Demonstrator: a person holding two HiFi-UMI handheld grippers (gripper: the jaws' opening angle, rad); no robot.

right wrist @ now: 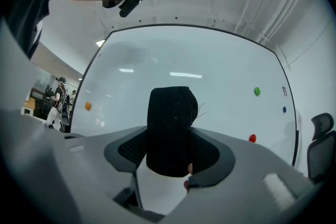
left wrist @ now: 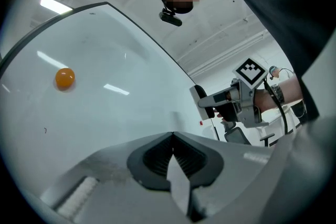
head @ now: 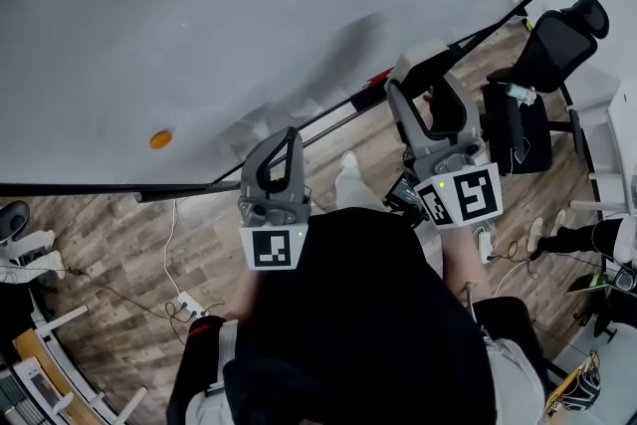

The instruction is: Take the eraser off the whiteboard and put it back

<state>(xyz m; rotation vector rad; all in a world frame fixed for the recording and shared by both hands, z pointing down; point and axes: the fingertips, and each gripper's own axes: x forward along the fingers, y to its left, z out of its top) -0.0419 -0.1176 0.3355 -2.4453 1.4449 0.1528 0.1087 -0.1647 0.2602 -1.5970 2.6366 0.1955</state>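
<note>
Clamping eraser (right wrist: 169,123) between right gripper (right wrist: 170,140) jaws, held wide | left gripper (left wrist: 172,135) jaws closed together, nothing between

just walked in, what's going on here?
A person stands at a whiteboard with a handheld gripper in each hand. The right gripper is clamped on the black eraser, holding it up in front of the board. The left gripper is shut with nothing in it. A few coloured magnets dot the board.
</note>
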